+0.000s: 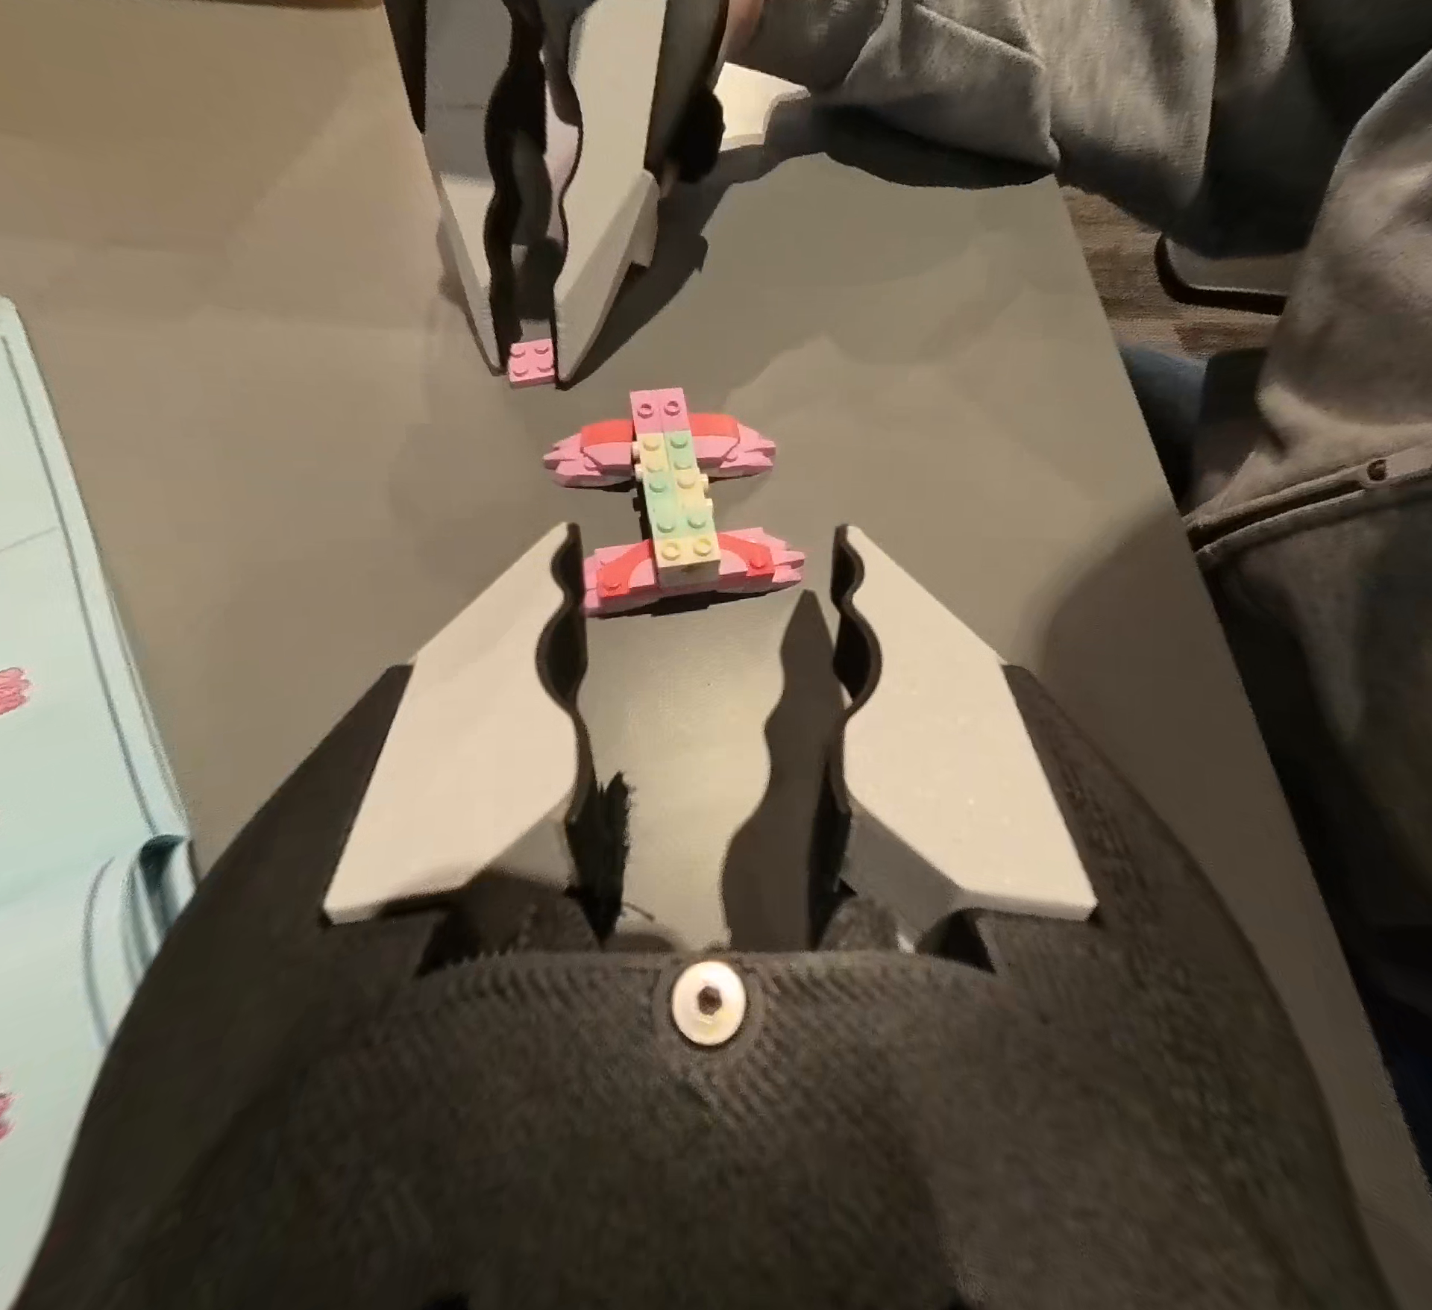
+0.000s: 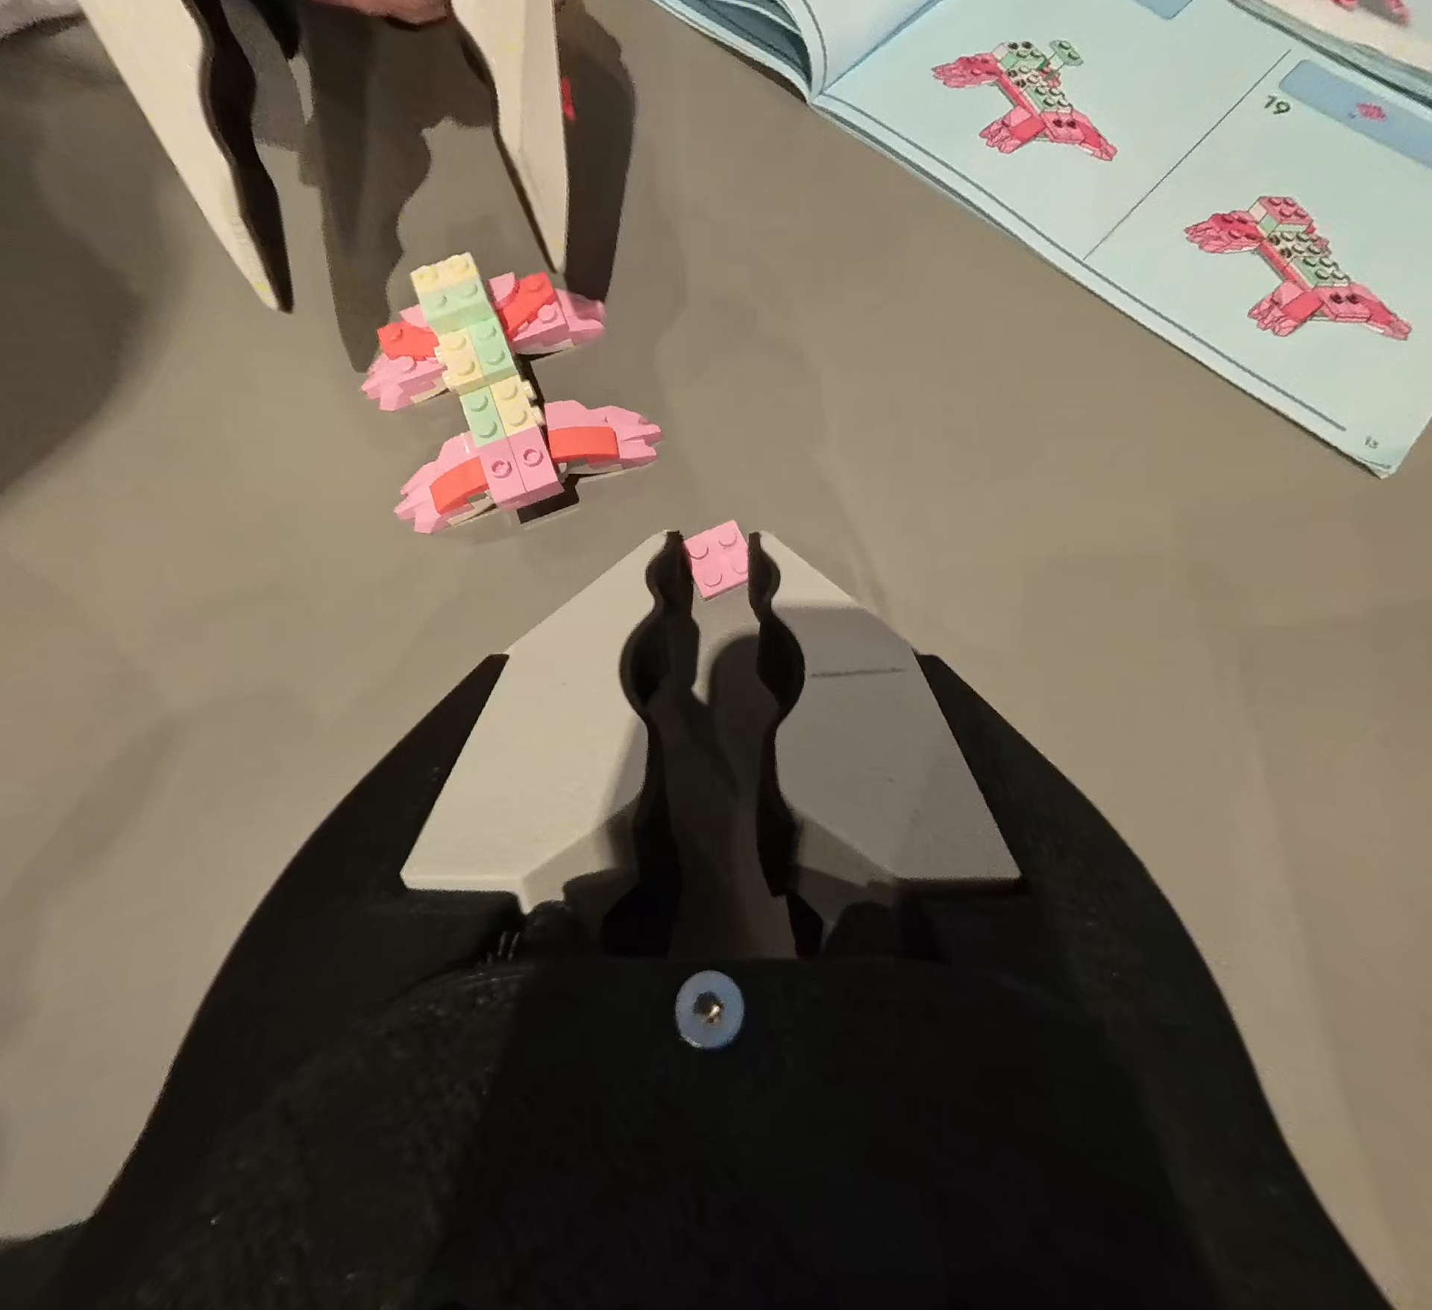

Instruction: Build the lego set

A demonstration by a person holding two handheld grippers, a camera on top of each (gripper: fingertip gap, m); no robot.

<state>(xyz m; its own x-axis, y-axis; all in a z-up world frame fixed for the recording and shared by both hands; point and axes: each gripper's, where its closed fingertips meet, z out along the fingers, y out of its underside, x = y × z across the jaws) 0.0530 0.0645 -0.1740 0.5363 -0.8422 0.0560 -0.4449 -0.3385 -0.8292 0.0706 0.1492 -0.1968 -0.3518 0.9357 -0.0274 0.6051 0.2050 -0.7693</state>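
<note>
Pink plate [image 2: 719, 558] clamped in right gripper [image 2: 714, 560], just short of model [image 2: 504, 393]; long axis runs toward left gripper [image 1: 701, 560], fingers apart.

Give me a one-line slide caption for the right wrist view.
Right gripper pinches a small pink plate near the pastel lego model, open left gripper beyond, instruction booklet open alongside.

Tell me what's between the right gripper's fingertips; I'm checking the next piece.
A small pink two-by-two plate is pinched in the right gripper, studs up. Its underside and pinched edges are hidden.
</note>
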